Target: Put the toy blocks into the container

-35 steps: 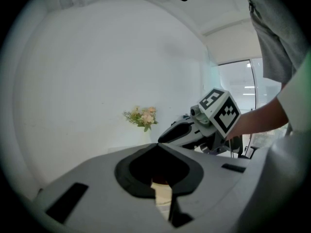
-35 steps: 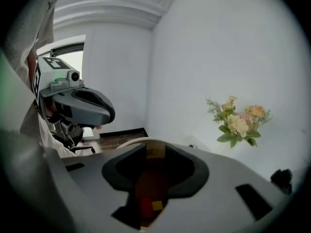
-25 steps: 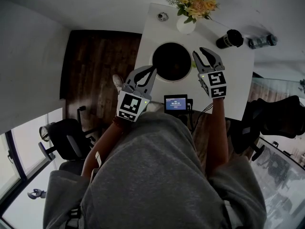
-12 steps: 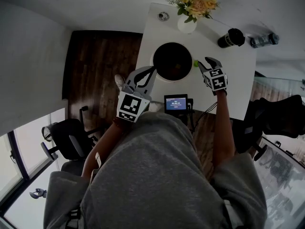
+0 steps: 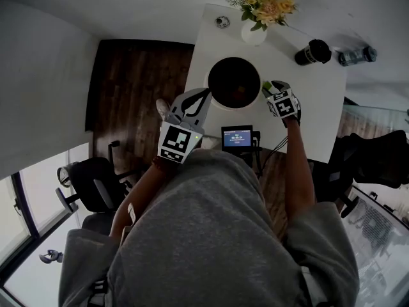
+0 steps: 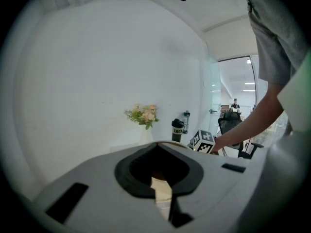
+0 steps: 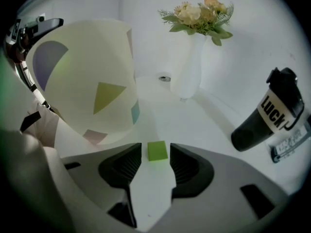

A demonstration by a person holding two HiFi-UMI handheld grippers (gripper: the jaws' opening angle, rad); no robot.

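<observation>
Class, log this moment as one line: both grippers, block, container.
left gripper: shut | right gripper: jaws just been opening, green block between them, ungripped | block: on table beside container

An office: a wheeled swivel chair [image 5: 89,185] left of the left gripper [image 5: 190,102], a glass partition [image 6: 232,96] beyond the white counter [image 5: 307,107].

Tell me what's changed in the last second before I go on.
The right hand-held gripper came down from above the table to the green block beside the container, tipping downward. Its jaws have just been opening and now straddle the block without pressing it. The left hand-held gripper, the container and the vase stayed put.
</observation>
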